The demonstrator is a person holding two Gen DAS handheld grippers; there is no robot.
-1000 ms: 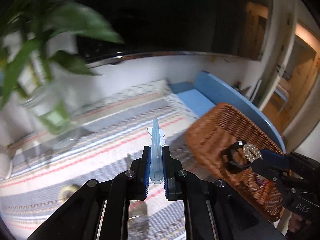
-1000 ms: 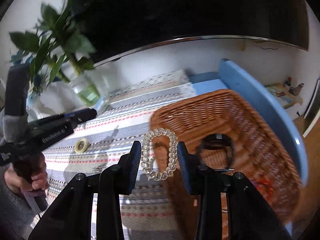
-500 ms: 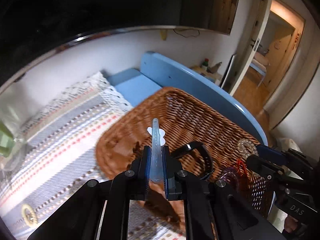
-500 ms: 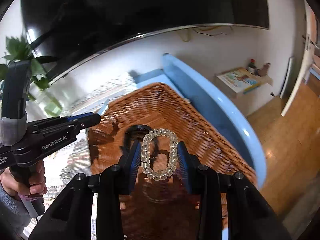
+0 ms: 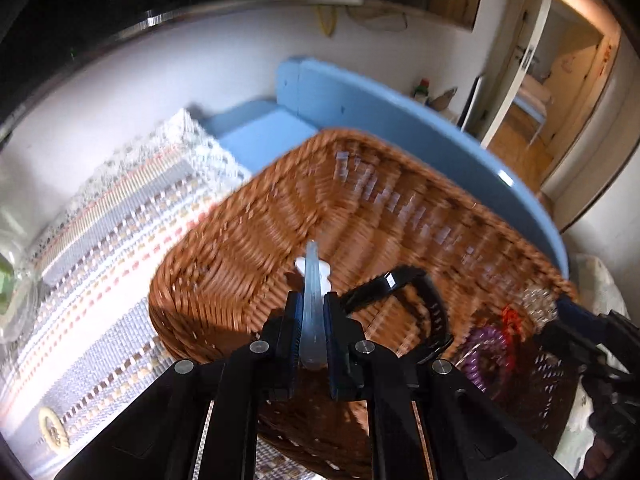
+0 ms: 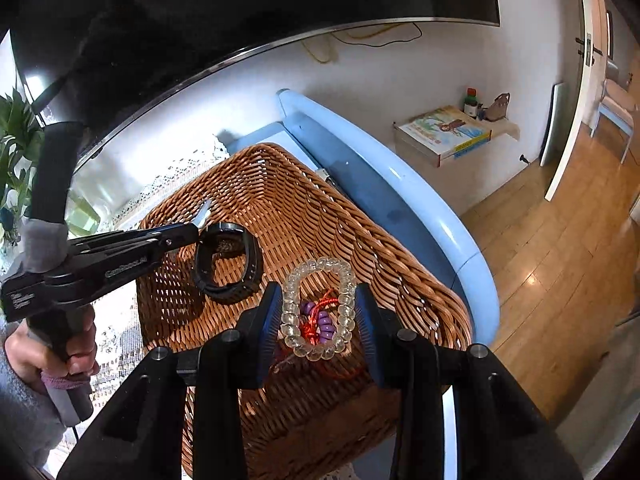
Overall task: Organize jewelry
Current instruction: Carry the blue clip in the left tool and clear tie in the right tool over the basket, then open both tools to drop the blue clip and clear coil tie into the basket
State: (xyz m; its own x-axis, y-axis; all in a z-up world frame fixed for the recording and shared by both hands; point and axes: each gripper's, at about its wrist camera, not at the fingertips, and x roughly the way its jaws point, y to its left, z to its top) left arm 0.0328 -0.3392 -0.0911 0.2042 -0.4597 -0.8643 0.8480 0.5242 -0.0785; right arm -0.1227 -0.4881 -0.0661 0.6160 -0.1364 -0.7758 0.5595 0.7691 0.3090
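A brown wicker basket point(image 5: 248, 240) point(image 6: 280, 184) sits on a striped cloth at the table's right end. My left gripper point(image 5: 313, 312) is shut on a pale blue hair clip point(image 5: 312, 280) and holds it over the basket's near left part; it also shows in the right wrist view point(image 6: 196, 232). My right gripper point(image 6: 318, 316) is shut on a clear beaded bracelet point(image 6: 318, 312) above the basket's right part. Inside the basket lie a black watch-like band point(image 6: 228, 264) point(image 5: 404, 292) and a purple bead bracelet with red cord point(image 6: 320, 320) point(image 5: 492, 344).
A small yellowish ring point(image 5: 52, 432) lies on the striped cloth point(image 5: 100, 240) left of the basket. A glass vase with a green plant point(image 6: 16, 160) stands at the far left. The blue table edge point(image 6: 400, 200) runs right of the basket, wooden floor beyond.
Both grippers swung right from over the cloth to over the basket, still holding the hair clip and the clear bracelet. The plant has left the left wrist view.
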